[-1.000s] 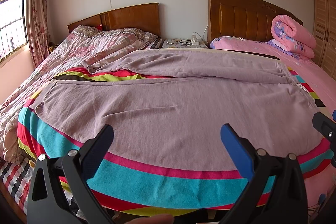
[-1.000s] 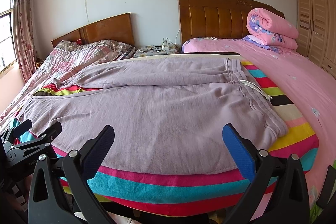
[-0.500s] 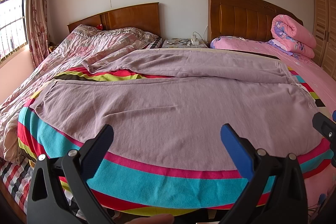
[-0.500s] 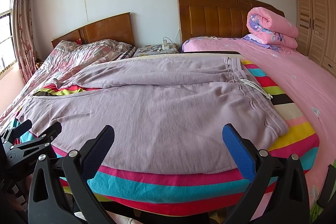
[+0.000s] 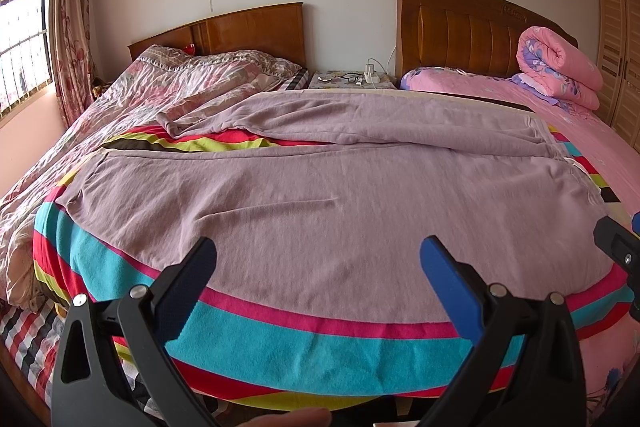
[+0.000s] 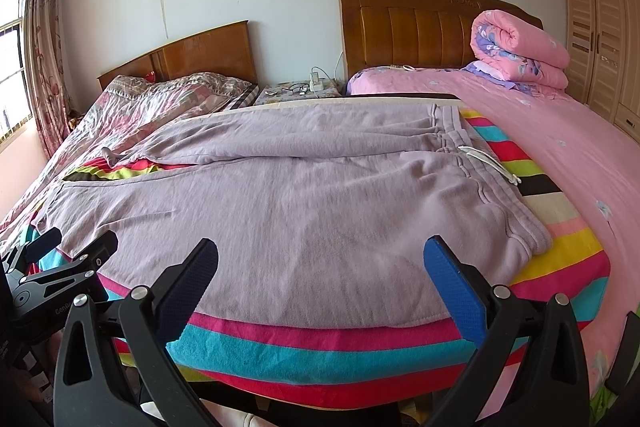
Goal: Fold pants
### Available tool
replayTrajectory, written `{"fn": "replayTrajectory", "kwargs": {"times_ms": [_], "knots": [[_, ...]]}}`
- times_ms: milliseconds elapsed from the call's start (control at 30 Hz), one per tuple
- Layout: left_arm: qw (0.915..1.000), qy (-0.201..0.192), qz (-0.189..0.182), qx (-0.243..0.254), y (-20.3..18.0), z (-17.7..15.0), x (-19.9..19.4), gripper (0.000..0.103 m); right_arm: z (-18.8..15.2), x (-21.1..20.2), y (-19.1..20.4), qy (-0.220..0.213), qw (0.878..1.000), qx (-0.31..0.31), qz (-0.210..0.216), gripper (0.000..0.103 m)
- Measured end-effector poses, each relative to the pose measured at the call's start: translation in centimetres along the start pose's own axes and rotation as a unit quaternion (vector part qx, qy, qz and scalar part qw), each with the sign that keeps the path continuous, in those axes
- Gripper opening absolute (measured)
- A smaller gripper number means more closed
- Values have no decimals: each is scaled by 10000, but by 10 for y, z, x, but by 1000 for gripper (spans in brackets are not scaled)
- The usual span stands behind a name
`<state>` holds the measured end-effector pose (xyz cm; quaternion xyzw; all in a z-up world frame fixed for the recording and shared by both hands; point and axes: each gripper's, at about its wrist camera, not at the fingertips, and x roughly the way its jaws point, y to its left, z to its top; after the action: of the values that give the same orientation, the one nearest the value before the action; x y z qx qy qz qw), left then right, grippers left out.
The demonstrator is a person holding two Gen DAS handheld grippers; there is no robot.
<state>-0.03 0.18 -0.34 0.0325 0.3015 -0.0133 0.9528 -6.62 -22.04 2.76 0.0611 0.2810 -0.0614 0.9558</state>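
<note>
On the striped blanket point(image 5: 320, 339) that covers the foot of the bed, the lilac sweatpants point(image 5: 340, 211) lie spread flat, waistband to the right with its white drawstring point(image 6: 492, 165) trailing onto the stripes, the two legs running off to the left. The far leg is rumpled and its cuff point(image 6: 110, 155) sits on the stripes, apart from the near leg.

The left gripper point(image 5: 318, 259) hovers just short of the near edge of the pants, its fingers point(image 5: 448, 281) wide apart and holding nothing. The right gripper point(image 6: 320, 259) hangs the same way nearer the waistband, fingers point(image 6: 452, 283) spread and empty; the left gripper shows at the left edge of its view, near the leg end.

Behind stand two wooden headboards point(image 5: 460, 27), a nightstand point(image 5: 352, 81) between them with a charger and glasses on it, and a rolled pink quilt point(image 6: 520, 49) on the pink bed point(image 6: 560, 147).
</note>
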Motion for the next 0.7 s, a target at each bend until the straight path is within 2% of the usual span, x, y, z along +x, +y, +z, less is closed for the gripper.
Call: {"fn": "replayTrajectory", "kwargs": {"times_ms": [700], "knots": [[9999,109,-29,99,-1,-5,4,102,1,8,-1,127,9998,-107,73,99]]}}
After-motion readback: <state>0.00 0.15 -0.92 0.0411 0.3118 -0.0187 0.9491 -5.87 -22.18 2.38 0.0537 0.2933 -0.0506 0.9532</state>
